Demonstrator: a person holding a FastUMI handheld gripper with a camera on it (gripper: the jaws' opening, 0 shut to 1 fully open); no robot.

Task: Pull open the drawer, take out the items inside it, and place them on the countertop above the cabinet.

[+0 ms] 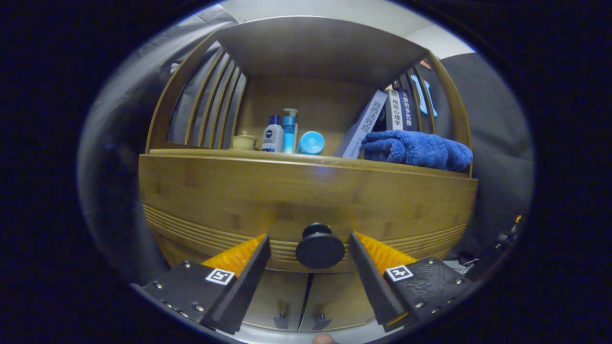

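Note:
A wooden cabinet stands ahead with its drawer front [306, 196] closed. A round dark knob [319, 246] sticks out of the drawer's lower middle. My gripper [308, 239] is open, one finger on each side of the knob with a small gap to each. The drawer's inside is hidden. Above the drawer runs the countertop [201, 152], under a shelf roof.
On the countertop stand a small lidded cup [244, 140], two bottles [273, 134] [289, 130], a round blue lid [311, 143], leaning books [366, 125] and a folded blue towel [415, 149]. Two lower doors with small handles [301, 319] sit below the drawer.

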